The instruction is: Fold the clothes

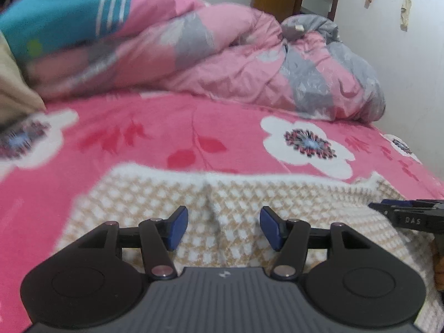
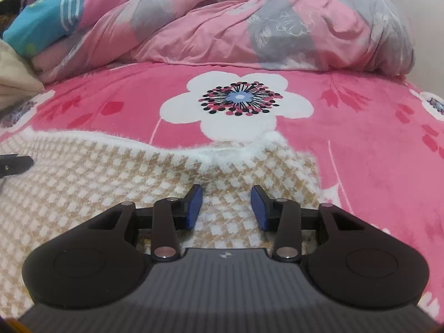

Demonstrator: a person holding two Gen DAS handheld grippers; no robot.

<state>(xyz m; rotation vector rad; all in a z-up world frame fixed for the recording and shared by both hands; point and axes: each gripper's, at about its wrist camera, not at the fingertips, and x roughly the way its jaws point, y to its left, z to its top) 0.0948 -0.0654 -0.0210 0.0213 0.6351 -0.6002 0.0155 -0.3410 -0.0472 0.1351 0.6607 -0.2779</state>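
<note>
Garment: I see a beige-and-white checked knit piece with a fluffy white edge (image 1: pixel 249 202), lying flat on the bed in front of both tools. What kind of clothing it is, I cannot tell.
Garment in right view: the same checked knit piece (image 2: pixel 97 183) fills the lower left part; its white edge has a small bunched spot just beyond my right tool.
Left gripper: my left gripper (image 1: pixel 223 229) hangs over the middle of the garment, near a soft crease in it. Its blue pads (image 1: pixel 179 227) stand well apart and nothing is pinched between them.
Right gripper: my right gripper (image 2: pixel 226 208) is above the garment, near its far right corner. The blue pads (image 2: pixel 195 208) are spread a little less wide, with only the cloth surface under the gap; I cannot tell if the tips touch it.
Other tool seen: the right gripper's black tip comes in at the right edge of the left view.
Bed cover: a pink blanket with big white flowers (image 2: pixel 360 144) lies under the garment.
Behind: a crumpled pink and grey quilt (image 2: pixel 222 27) is piled at the far side, and a blue cushion with white stripes (image 1: pixel 69 14) lies at the far left.
</note>
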